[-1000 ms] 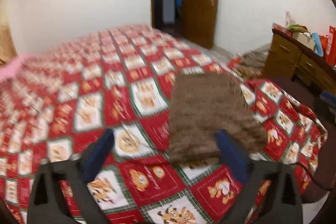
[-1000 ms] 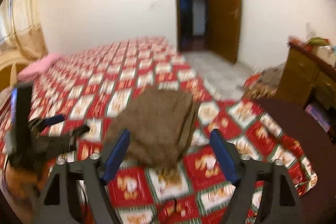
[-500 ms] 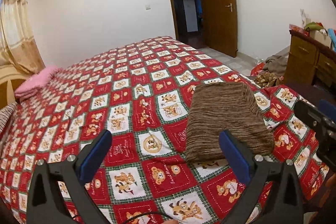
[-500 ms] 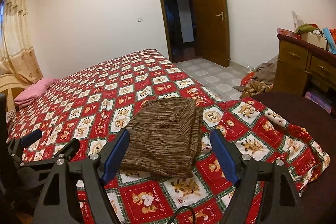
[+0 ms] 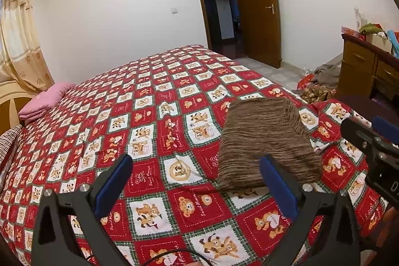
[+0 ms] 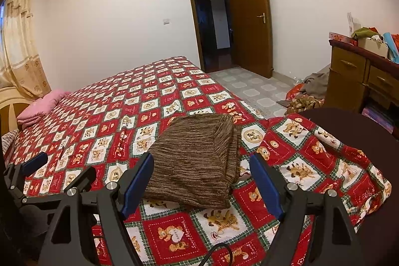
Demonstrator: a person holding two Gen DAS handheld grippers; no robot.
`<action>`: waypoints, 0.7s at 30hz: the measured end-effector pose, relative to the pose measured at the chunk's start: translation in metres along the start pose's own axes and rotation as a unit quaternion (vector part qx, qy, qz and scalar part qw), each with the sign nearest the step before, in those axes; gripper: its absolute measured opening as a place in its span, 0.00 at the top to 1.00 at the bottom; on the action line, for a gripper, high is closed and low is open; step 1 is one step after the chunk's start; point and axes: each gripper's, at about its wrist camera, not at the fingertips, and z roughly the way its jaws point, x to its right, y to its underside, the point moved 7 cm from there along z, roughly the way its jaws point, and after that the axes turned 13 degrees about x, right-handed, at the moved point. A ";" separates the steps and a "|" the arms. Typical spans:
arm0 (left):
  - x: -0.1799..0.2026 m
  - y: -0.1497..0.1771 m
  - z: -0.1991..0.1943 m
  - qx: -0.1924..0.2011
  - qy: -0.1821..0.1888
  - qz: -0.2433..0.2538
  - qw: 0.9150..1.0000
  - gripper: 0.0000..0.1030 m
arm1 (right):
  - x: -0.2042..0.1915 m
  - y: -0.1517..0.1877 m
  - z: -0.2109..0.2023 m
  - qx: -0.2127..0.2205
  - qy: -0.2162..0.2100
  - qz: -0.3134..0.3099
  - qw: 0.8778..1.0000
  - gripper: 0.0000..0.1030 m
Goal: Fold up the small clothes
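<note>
On the left, the left gripper (image 5: 197, 181) is being held wide, with nothing between its blue pads; only the patterned bedspread (image 5: 154, 116) is being framed there. The brown knitted garment (image 5: 264, 141) is lying just right of it, near the bed's near right corner, already doubled into a thick pad. From the right wrist view the same garment (image 6: 197, 161) is seen lying flat on the bedspread (image 6: 174, 228), and the right gripper (image 6: 202, 181) is being held wide above its near edge, with no cloth being pinched.

The garment is being judged as soft, light and limp, with a coarse knit that should not slip from the pads but may stretch or sag when lifted by one point. A hold is best being taken at the two near corners, with all layers being caught together, so that the stack is not being peeled apart. The loose layered edge on the right side is likely to fan open if only the top layer is taken.

What kind of garment it is cannot be told, since sleeves, legs or a neckline are being hidden inside the fold. The far edge is being foreshortened by the lens. The right gripper is being cut off at the right edge of the left view.
</note>
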 end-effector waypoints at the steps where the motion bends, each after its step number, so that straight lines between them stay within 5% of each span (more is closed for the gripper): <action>1: 0.000 0.000 0.000 -0.001 0.000 -0.001 1.000 0.00 | 0.000 0.000 0.000 0.000 0.000 0.001 1.000 0.22; 21: 0.001 0.003 0.001 0.000 -0.012 0.012 1.000 0.00 | 0.002 -0.003 -0.003 0.008 0.004 0.001 1.000 0.22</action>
